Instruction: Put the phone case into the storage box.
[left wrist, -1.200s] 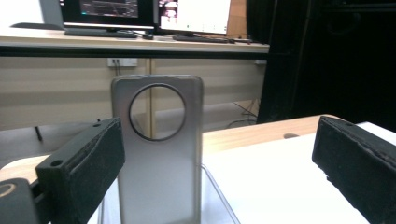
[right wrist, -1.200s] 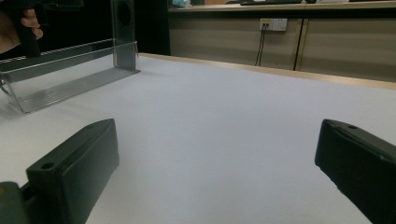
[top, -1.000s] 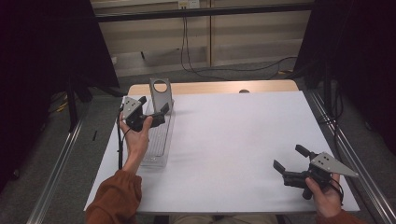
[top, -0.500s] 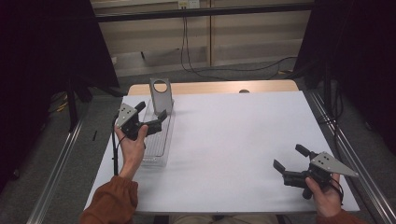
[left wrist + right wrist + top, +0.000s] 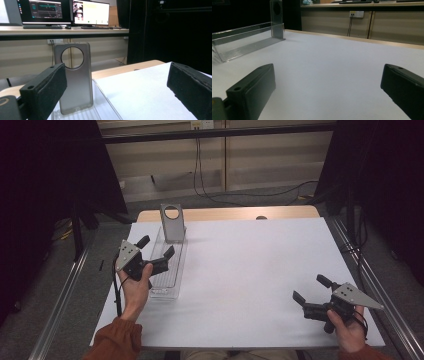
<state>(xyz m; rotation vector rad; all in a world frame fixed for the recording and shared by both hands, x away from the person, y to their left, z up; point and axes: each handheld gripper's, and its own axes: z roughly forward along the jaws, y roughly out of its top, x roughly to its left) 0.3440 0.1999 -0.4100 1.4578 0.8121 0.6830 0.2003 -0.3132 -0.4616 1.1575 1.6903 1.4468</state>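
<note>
A grey phone case [image 5: 172, 222] [image 5: 75, 77] [image 5: 277, 18] with a round camera hole stands upright at the far end of a clear plastic tray [image 5: 170, 270] [image 5: 105, 111] [image 5: 242, 47] on the left of the white table. My left gripper [image 5: 156, 251] [image 5: 117, 87] hovers open above the tray's near half, jaws pointing toward the case, nothing between them. My right gripper [image 5: 312, 288] [image 5: 328, 87] sits low near the table's front right corner, open and empty, aimed left across the table.
White sheet [image 5: 250, 270] covers the table; a wooden strip [image 5: 235, 213] shows at its far edge. Metal rails [image 5: 372, 285] run along both sides. Monitors [image 5: 65, 11] stand on a desk beyond, and cables [image 5: 210, 185] trail on the floor behind.
My left gripper has drawn back from the phone case toward the person, along the tray and slightly left. The case stays standing at the tray's far end. The right gripper has not moved.
</note>
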